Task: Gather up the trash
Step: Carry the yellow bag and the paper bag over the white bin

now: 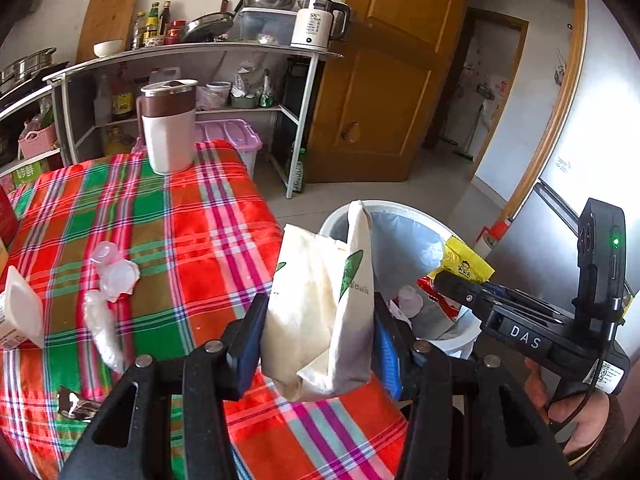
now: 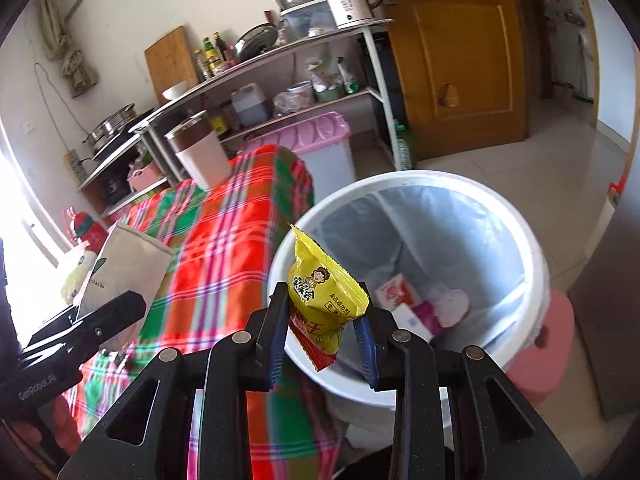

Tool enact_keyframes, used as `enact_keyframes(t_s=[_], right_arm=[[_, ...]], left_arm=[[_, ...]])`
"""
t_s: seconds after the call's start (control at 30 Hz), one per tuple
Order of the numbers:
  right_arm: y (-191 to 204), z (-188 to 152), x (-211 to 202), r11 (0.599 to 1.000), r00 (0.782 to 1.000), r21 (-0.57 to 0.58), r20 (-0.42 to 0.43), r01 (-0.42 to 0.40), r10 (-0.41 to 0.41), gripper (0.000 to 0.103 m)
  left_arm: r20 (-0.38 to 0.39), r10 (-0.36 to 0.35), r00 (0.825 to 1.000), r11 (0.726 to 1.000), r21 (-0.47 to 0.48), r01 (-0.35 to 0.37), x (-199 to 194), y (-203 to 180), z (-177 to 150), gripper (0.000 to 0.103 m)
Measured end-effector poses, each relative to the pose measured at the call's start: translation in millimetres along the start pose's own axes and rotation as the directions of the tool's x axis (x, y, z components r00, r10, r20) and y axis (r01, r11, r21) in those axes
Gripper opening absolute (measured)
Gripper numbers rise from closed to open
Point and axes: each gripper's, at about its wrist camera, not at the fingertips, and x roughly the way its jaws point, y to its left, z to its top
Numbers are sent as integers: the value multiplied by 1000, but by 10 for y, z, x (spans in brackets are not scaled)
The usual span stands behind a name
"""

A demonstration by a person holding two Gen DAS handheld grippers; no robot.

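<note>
- While clamped on both sides by blue pads, cream paper bag (image 1: pixel 320 312) w/ green print sits upright in left gripper (image 1: pixel 316 340); jaws part-closed, pressing bag's lower half.
- Bag hangs over near-right edge of plaid tablecloth (image 1: pixel 192 240), just left of white bin (image 1: pixel 400 232).
- In right wrist view, same bag (image 2: pixel 124 268) at left, over cloth edge, nipped by a black finger (image 2: pixel 108 316).
- Right gripper (image 2: pixel 324 332) narrowly closed on yellow snack packet (image 2: pixel 324 292), red strip at packet's bottom; pads grip its lower sides, top sticks up free.
- Packet held right at bin's near-left rim (image 2: pixel 280 248), partly over the opening.
- In left wrist view, right gripper (image 1: pixel 460 284) reaches in from right w/ yellow packet (image 1: pixel 464 260) at its tip above bin; a hand (image 1: pixel 572 412) on its handle.
- Bin lined w/ pale plastic liner (image 2: pixel 440 232); some trash already at bottom: red-white carton (image 2: pixel 396 296), pinkish wrappers (image 2: pixel 448 308).
- Still on cloth, left side: clear plastic cups (image 1: pixel 114 270), crumpled clear film (image 1: pixel 100 328), white carton (image 1: pixel 20 312) at far-left edge, dark wrapper (image 1: pixel 76 404) near bottom.
- Beige-brown jug (image 1: pixel 168 124) at far end of table.
- Behind: metal shelf rack (image 1: pixel 192 52) w/ bottles, pans, white kettle (image 1: pixel 316 24); wooden door (image 1: pixel 380 100) to right; pink-lidded box (image 2: pixel 320 136) beside table.
</note>
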Motion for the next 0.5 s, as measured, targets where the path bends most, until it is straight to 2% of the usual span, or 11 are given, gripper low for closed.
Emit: enact_keyframes(t_s=[0.27, 0.5], right_arm=[[-339, 37, 63, 997, 997, 20, -20, 71, -71, 32], [-581, 31, 127, 992, 992, 33, -37, 126, -124, 32]], left_arm=[[-56, -49, 997, 998, 35, 51, 316, -328, 36, 52], [-81, -47, 996, 997, 64, 52, 486, -497, 57, 52]])
